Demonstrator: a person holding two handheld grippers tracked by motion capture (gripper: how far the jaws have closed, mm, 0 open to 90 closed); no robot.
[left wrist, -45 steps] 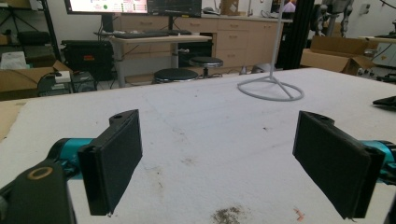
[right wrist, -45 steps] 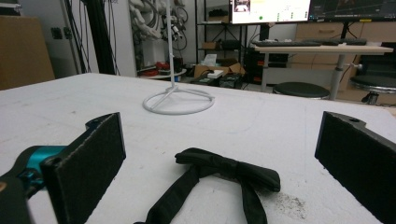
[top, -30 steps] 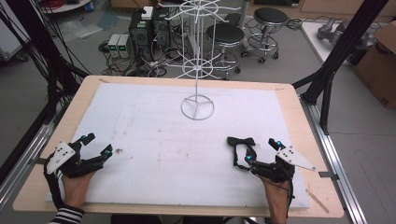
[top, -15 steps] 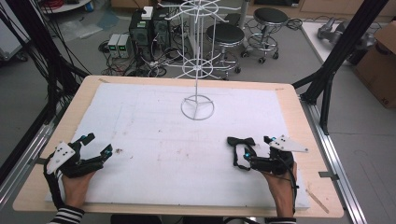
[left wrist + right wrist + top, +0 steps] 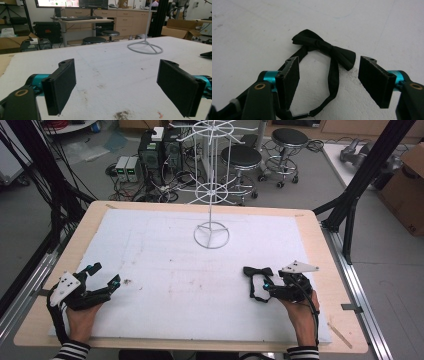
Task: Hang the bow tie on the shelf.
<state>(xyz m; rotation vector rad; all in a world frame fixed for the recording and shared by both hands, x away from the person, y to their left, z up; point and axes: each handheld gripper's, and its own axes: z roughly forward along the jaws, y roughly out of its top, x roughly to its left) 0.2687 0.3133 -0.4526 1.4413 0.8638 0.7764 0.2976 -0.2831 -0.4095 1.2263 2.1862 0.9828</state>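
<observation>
Bow tie (image 5: 258, 271) work sits at my right side: the black tie lies flat on the white-covered desk (image 5: 165, 250), its knot and wings at about 11 o'clock from my right tool (image 5: 263, 285), with the thin neck strap (image 5: 253, 289) looping back toward me. I hold that tool low and angled forward over the strap loop, because the strap is the easiest part to pinch without crushing the bow. In the right gripper view the jaws stand wide apart, one on each side of the loop; the strap (image 5: 333, 75) runs down between them and nothing is clamped yet. One wing of the tie (image 5: 324, 47) lies just ahead of the right-hand jaw. My right hand (image 5: 300, 312) grips the handle from behind, wrist nearly straight, forearm coming up from 6 o'clock. My left tool (image 5: 102, 279) waits well apart at the desk's near left corner, jaws also spread wide and holding nothing, pointing toward 2 o'clock across the bare cover. The white wire stand (image 5: 211, 234) rises at 12 o'clock near the far edge, and I judge it to be where the tie is meant to hang, so I keep the left side clear for now.
</observation>
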